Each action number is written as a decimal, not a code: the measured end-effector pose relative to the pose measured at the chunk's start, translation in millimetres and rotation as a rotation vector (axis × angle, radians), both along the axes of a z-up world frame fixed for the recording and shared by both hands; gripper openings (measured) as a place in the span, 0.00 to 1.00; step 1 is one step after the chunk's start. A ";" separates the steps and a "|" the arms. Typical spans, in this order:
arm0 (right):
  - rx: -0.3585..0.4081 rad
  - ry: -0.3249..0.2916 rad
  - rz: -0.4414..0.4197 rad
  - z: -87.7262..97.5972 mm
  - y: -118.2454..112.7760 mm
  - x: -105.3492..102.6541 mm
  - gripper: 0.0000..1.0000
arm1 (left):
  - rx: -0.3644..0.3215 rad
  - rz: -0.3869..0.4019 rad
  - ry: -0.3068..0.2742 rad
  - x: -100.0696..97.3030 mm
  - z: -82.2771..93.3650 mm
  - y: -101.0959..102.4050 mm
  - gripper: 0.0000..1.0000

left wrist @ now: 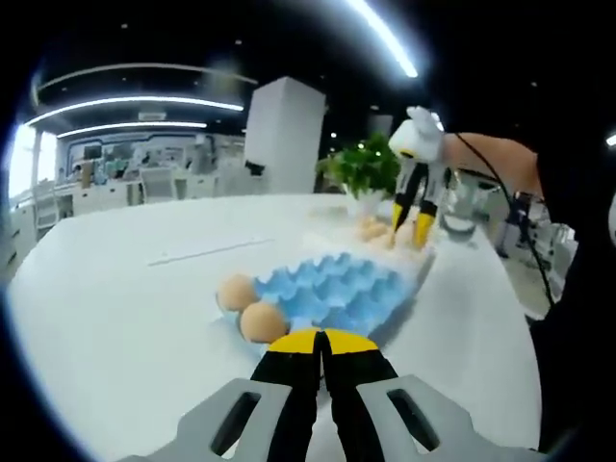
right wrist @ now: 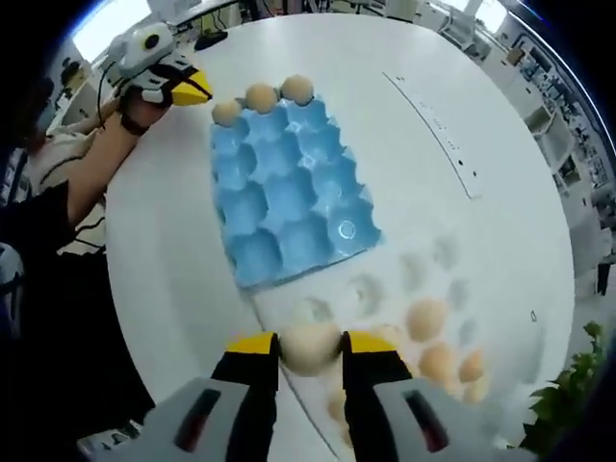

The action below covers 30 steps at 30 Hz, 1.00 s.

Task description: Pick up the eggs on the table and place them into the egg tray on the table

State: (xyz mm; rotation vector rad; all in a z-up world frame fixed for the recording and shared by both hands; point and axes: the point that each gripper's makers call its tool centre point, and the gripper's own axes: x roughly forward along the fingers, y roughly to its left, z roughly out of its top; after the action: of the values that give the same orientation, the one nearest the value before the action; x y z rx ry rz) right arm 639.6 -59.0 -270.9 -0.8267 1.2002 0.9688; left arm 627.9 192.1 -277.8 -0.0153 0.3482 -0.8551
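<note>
Right, left gripper view first: the left gripper point(left wrist: 322, 339) rises from six o'clock with its yellow-tipped jaws pressed together, nothing between them. Just past the tips sits the blue egg tray point(left wrist: 346, 289) on the white bench point(left wrist: 125, 308), and two brown eggs point(left wrist: 262, 321) rest in the tray's near edge, at about ten o'clock from the tips. Up at one o'clock the right gripper point(left wrist: 412, 229) points down over a cluster of loose eggs point(left wrist: 373, 229) at the tray's far end; from here I cannot tell what its jaws are doing. A potted plant point(left wrist: 364, 168) stands just behind that cluster, and a white pillar point(left wrist: 282, 135) rises beyond the bench at twelve o'clock.

Over to the right gripper view: the right gripper point(right wrist: 310, 348) comes up from six o'clock, jaws clamped on a pale egg point(right wrist: 310, 348), one yellow tip on each side. The blue tray lies above at eleven to twelve o'clock, with three eggs in its far row point(right wrist: 262, 97), the other cups bare. A clear tray point(right wrist: 423, 289) lies at three o'clock of the held egg, with more eggs grouped at four o'clock. The left gripper shows at ten o'clock, held in a hand point(right wrist: 135, 101), jaws together, just beside the far row.
</note>
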 end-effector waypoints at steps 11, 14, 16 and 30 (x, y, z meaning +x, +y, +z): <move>0.025 0.003 0.060 0.6 44.5 -2.3 0.27 | -0.018 0.013 -0.007 2.7 4.5 6.5 0.00; 0.028 0.004 0.075 0.5 54.7 -0.6 0.27 | -0.022 0.012 -0.010 3.5 5.3 6.5 0.00; 0.030 0.007 0.090 0.4 64.6 2.8 0.27 | -0.022 0.012 -0.010 4.5 5.6 6.6 0.00; 0.032 0.014 0.146 -3.5 101.1 4.7 0.27 | -0.033 0.005 -0.011 6.8 7.9 4.5 0.00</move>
State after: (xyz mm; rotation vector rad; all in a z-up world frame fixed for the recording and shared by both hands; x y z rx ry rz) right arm 644.3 42.1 -274.4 -0.8926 1.1451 1.1108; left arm 634.6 196.6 -270.0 -0.0423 0.3233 -0.8556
